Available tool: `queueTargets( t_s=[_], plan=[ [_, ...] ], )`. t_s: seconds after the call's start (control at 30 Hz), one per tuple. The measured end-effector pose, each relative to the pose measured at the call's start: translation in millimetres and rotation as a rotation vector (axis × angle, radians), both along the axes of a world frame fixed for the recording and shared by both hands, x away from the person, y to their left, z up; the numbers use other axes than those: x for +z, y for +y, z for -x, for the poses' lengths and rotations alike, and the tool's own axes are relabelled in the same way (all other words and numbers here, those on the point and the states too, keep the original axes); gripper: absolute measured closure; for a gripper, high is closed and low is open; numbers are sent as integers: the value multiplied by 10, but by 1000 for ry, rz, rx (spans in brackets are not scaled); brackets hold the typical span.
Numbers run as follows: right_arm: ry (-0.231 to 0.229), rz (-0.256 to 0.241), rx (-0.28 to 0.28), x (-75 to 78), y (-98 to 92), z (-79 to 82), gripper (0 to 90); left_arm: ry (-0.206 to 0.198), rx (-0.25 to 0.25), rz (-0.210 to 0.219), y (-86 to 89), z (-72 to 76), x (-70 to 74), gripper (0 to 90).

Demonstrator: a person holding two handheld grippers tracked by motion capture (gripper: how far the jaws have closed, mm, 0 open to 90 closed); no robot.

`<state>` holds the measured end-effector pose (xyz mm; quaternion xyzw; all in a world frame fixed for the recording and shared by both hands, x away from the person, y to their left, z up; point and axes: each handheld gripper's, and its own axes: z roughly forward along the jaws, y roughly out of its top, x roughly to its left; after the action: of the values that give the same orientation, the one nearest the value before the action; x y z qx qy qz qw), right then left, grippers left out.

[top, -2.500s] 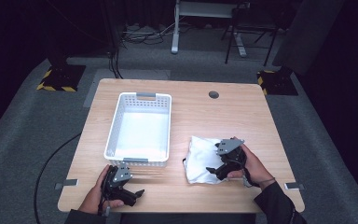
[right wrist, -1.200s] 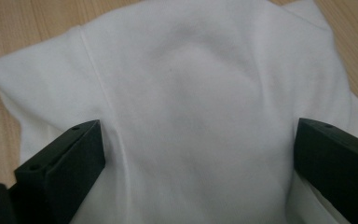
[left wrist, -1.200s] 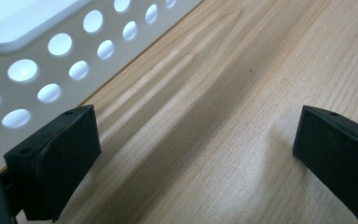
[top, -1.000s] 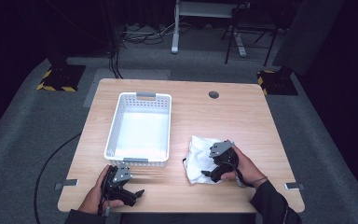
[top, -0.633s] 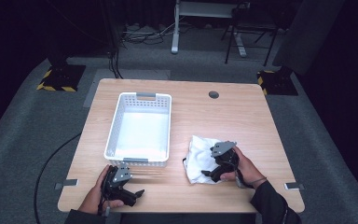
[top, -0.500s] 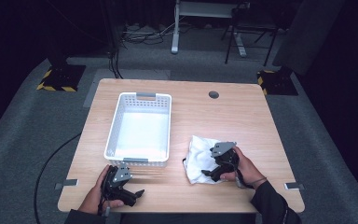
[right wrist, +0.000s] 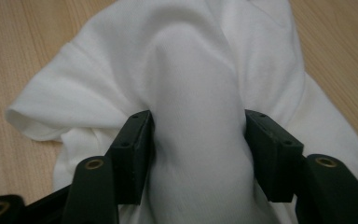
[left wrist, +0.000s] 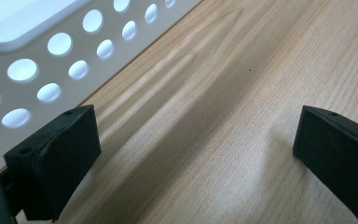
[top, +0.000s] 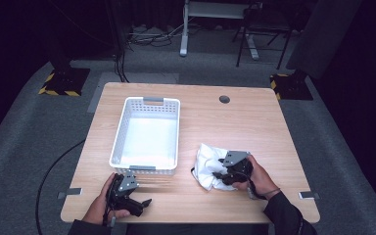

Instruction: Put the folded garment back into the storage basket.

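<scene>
A crumpled white cloth (top: 204,162) lies on the wooden table (top: 254,127), right of centre near the front. My right gripper (top: 222,175) lies low over the cloth's near right part. In the right gripper view its jaws pinch a raised fold of the cloth (right wrist: 191,70) between them, so the right gripper (right wrist: 198,149) is shut on it. My left gripper (top: 141,202) rests at the front left of the table, just in front of a white perforated basket (top: 149,100). In the left gripper view the left gripper (left wrist: 196,158) stands wide open over bare wood, the basket wall (left wrist: 37,74) to its left.
The basket is empty and sits left of centre. A round cable hole (top: 224,99) is in the far part of the table. Tape marks (top: 72,192) sit at the front corners. Dark floor with cables and stands surrounds the table.
My right gripper has shifted slightly left and nearer, onto the cloth, and closed on a fold. The left gripper has stayed in place.
</scene>
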<state>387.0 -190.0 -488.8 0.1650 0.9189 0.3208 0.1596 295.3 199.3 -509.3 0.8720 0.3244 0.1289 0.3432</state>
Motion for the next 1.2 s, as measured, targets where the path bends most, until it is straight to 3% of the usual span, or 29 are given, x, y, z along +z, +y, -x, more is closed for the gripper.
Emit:
queueTargets(
  t_s=[0.27, 0.4, 0.7, 1.2],
  plan=[
    [-63, 15, 18, 5, -10, 37, 590, 0, 0, 0, 0, 0, 0, 5],
    [-60, 4, 18, 24, -22, 36, 620, 0, 0, 0, 0, 0, 0, 5],
    [-48, -27, 18, 94, -45, 54, 635, 0, 0, 0, 0, 0, 1, 5],
    [-72, -63, -14, 248, -86, 75, 641, 0, 0, 0, 0, 0, 1, 5]
  ],
)
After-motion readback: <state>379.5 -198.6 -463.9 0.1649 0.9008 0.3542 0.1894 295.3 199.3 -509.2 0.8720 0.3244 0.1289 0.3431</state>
